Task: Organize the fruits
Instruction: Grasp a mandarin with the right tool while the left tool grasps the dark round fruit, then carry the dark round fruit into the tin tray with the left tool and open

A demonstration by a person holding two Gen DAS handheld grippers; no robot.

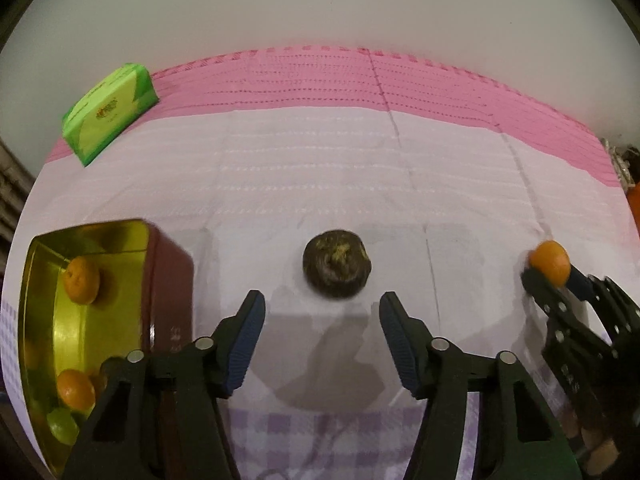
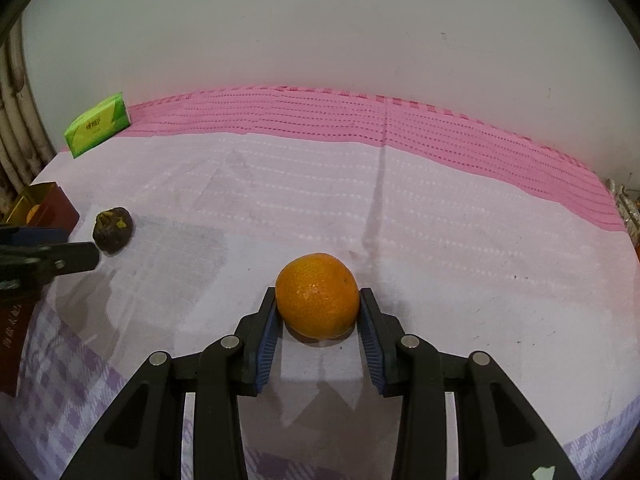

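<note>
From the left wrist view, the left tongs [image 1: 322, 312] stand apart with nothing between their blue pads, pointing down at a dark brown round fruit [image 1: 337, 263] that sits on the pale cloth of the table [image 1: 280, 168] just beyond the fingertips, toward twelve o'clock from them and not touched by either finger. At about nine o'clock from that fruit stands a tin box [image 1: 168, 280], dark red outside and gold inside, open at the top; in it lie one tangerine [image 1: 82, 280] near the far end, a second tangerine [image 1: 75, 389] near the close end, and a green fruit [image 1: 62, 426] just below that one, partly hidden by the left finger. At about three o'clock from the dark fruit, well apart from it, the right tongs [image 2: 318, 304] are clamped on an orange tangerine [image 2: 318, 294]; in the right wrist view both pads press against its sides, and its underside appears to rest on the cloth, though I cannot tell for sure whether it is lifted a little. A green tissue pack [image 1: 108, 112] lies at about ten o'clock on the far left of the table, at the edge of a pink patterned cloth [image 1: 320, 80] that covers the far strip along the white wall [image 1: 320, 8]. The near edge of the table carries a cloth with a purple check pattern [image 1: 320, 440].
</note>
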